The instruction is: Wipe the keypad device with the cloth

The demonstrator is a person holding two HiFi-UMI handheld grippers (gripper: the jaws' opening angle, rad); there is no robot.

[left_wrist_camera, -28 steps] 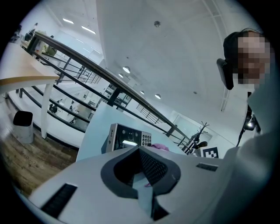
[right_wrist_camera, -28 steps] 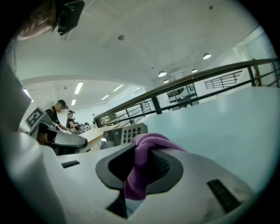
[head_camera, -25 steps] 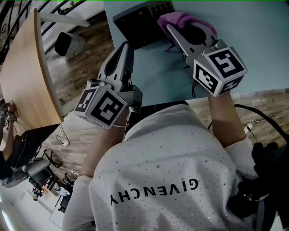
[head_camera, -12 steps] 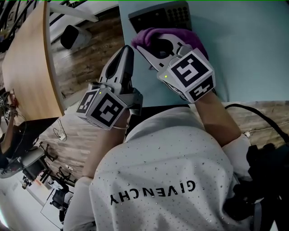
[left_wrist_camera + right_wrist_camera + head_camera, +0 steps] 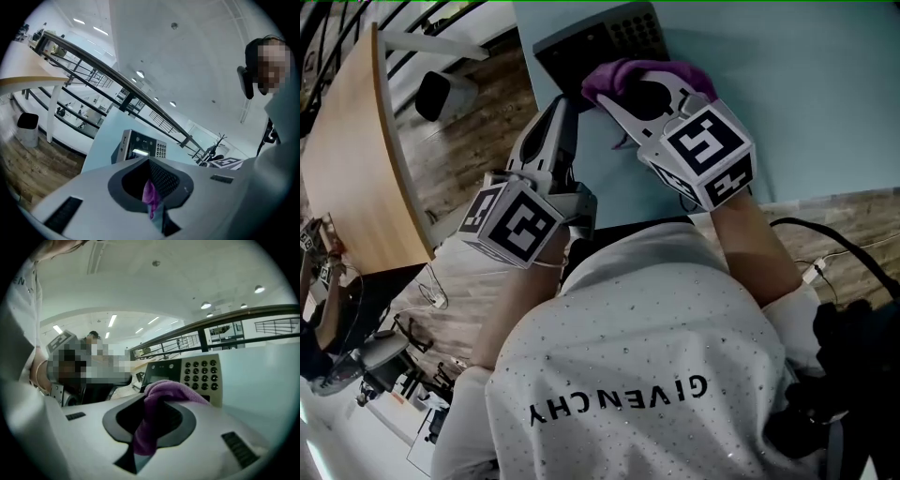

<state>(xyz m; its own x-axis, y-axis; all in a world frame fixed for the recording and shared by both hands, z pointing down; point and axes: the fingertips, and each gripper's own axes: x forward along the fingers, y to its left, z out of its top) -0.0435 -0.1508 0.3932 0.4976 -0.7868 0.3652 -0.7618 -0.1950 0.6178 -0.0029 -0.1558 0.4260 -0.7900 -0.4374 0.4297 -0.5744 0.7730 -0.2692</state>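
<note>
Purple soft cloth (image 5: 652, 75) clamped fast in the right claw (image 5: 619, 98), bunched over the near edge of the dark flat keypad device (image 5: 600, 37) with its pale button panel. Sits at the far left corner of the pale blue bench (image 5: 806, 94). Left claw (image 5: 565, 108) clenched on nothing, tips just beside the device, left of the cloth.

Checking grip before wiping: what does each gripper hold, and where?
Right gripper: shut on the purple cloth, at a bunched fold. Left gripper: a purple sliver shows between its jaws; whether it is gripped cannot be told.
</note>
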